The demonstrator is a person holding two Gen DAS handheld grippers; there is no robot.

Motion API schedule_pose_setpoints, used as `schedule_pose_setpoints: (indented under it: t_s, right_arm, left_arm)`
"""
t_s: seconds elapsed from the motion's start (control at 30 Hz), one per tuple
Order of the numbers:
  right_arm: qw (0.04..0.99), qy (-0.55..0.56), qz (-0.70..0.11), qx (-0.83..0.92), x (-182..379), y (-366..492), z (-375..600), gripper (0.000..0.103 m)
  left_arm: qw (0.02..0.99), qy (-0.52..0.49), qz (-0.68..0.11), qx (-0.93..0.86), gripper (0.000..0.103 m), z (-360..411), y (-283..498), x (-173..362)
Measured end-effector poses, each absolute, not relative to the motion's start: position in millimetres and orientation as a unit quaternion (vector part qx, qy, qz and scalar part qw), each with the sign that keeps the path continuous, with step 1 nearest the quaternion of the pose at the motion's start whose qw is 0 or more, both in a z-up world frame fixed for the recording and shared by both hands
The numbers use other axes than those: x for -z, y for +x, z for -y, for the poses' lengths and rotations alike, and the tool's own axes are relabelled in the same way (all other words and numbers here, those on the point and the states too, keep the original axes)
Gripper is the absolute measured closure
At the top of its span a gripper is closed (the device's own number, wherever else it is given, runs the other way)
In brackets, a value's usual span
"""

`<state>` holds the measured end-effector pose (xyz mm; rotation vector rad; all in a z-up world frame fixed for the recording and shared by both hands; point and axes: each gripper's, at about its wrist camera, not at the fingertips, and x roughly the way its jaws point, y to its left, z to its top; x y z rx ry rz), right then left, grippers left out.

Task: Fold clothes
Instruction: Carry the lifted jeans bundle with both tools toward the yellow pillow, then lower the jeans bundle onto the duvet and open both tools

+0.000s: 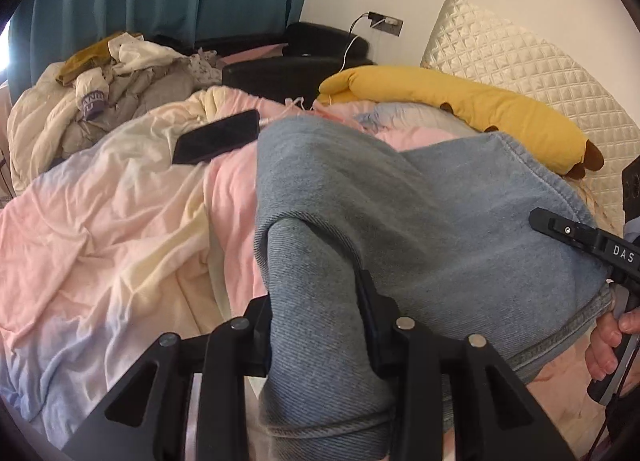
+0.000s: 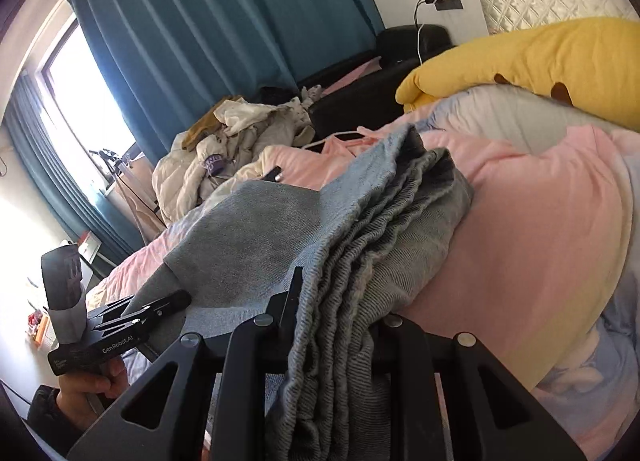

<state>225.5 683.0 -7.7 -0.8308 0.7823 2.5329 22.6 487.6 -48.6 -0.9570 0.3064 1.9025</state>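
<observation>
Both grippers (image 1: 316, 309) (image 2: 336, 325) clamp the grey garment (image 1: 400, 213), stretched between them.

Garment (image 1: 400, 213) lies on the duvet (image 1: 100, 229), its near fold between the left hand-held gripper (image 1: 320, 325) fingers. Phone (image 1: 218, 137) rests left behind it; banana plush (image 1: 460, 101) behind, against the pillow (image 1: 520, 61); clothes pile (image 1: 100, 101) far left.

Home bedroom, rumpled pastel duvet (image 1: 100, 229), quilted headboard (image 1: 520, 73), teal curtains (image 2: 224, 21), banana-shaped pillow (image 1: 460, 101)
</observation>
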Motion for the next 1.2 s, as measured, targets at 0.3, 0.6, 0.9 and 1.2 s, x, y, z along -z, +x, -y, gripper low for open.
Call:
schedule_pose_setpoints:
  t_s: [0.3, 0.6, 0.9, 1.2]
  right_arm:
    - [0.218, -0.286, -0.365, -0.859, 116.0, 256.4, -688.4, 0.072]
    - [0.239, -0.307, -0.376, -0.841, 99.7, 256.7, -689.9, 0.057]
    - [0.316, -0.292, -0.342, -0.836, 37.0, 290.2, -648.3, 0.027]
    - [0.306, -0.267, -0.293, -0.866, -37.4, 299.4, -586.2, 0.025]
  left_arm:
    - [0.517, -0.362, -0.123, -0.766, 0.058, -473.9, 33.8, 85.8]
    - [0.5, -0.35, -0.164, -0.775, 0.054, -471.7, 48.4, 65.4]
    - [0.485, -0.345, -0.161, -0.787, 0.047, -430.0, 67.2, 16.9]
    - [0.475, -0.289, -0.145, -0.818, 0.043, -372.7, 106.4, -52.5]
